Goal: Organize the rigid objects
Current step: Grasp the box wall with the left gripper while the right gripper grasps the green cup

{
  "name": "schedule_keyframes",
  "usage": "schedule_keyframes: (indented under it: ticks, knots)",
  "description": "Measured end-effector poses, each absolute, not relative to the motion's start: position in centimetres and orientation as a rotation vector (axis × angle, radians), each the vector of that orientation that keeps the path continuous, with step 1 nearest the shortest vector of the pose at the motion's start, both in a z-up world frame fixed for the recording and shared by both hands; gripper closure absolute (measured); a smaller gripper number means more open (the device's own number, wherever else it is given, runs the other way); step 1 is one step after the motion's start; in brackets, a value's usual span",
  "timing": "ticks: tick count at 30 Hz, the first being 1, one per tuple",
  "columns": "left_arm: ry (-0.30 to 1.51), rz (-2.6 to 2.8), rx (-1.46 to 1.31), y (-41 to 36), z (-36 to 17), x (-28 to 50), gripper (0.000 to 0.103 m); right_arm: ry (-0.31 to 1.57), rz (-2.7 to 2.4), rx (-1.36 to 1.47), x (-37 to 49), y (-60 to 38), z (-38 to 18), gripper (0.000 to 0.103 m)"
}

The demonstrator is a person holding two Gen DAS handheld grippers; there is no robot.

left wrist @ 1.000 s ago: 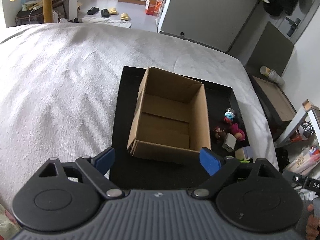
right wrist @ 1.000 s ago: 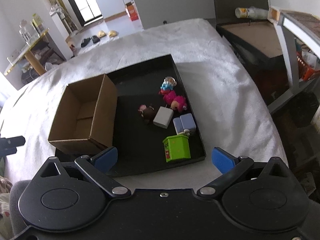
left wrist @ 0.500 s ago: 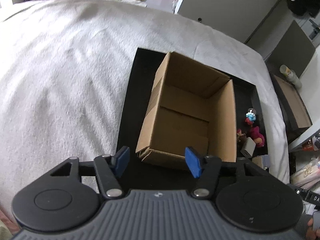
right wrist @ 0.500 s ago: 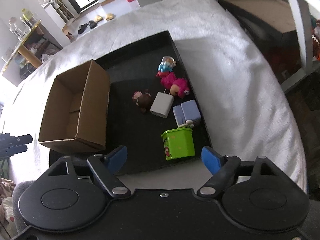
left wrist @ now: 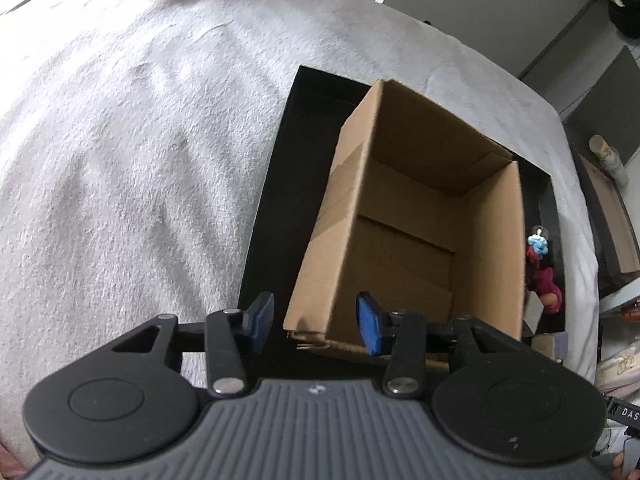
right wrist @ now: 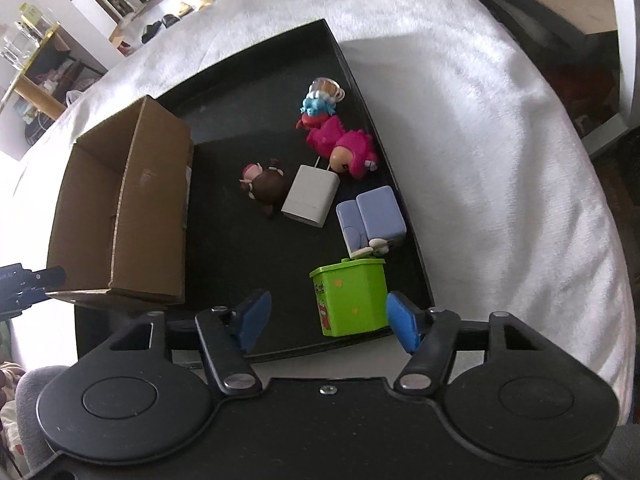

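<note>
Pale fuzzy blanket point(left wrist: 120, 160) over the whole bed, a black tray point(right wrist: 248, 80) set on it. Beyond the blanket, far left in the right wrist view, a yellow-legged table point(right wrist: 36, 60) with clear jars, then shoes point(right wrist: 160, 26) on a pale floor by a bright doorway; grey cabinet fronts point(left wrist: 480, 12) at the back of the left wrist view.

On the tray, left to right: open cardboard box point(right wrist: 120, 208), nothing visible inside; small brown figure point(right wrist: 266, 184) on its side; white charger block point(right wrist: 311, 196) touching it; blue-and-red figure point(right wrist: 318, 106) with a clear cup behind; pink plush toy point(right wrist: 348, 148); lilac toy sofa point(right wrist: 372, 216); green toy bin point(right wrist: 350, 300) nearest.

Left gripper point(left wrist: 316, 322) closing, half spread around the box's near left corner, pads apart from the cardboard. Right gripper point(right wrist: 328, 320) closing, blue pads either side of the green bin, not pressing it.

From the left wrist, toys mostly hidden behind the box wall. Room edges cut off, smeared by the lens. Left gripper's tip barely showing at the right view's left edge.
</note>
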State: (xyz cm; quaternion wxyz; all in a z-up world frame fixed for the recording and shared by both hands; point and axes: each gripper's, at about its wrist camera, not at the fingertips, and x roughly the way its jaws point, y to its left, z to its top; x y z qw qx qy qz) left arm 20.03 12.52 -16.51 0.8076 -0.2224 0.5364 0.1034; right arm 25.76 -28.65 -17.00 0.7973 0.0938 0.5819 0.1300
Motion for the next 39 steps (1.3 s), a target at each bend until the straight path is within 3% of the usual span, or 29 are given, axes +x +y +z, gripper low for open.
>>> schedule_keyframes:
  ticks: [8,10,12,21,39]
  knots:
    - [1.177,0.237,-0.488,12.7,-18.4,20.2,0.069,1.287,0.284,0.139,27.1,-27.7,-18.4,0.047]
    - [1.177,0.236,-0.487,12.7,-18.6,20.2,0.08,1.295,0.289,0.134,27.2,-27.5,-18.7,0.048]
    - [1.172,0.226,-0.485,12.6,-18.7,20.2,0.084,1.304,0.293,0.148,27.3,-27.6,-19.0,0.051]
    - [1.171,0.21,-0.424,11.9,-18.2,19.1,0.086,1.337,0.297,0.275,27.1,-28.3,-20.4,0.066]
    - [1.138,0.183,-0.432,12.1,-18.5,17.3,0.085,1.331,0.29,0.385,27.1,-28.0,-22.2,0.052]
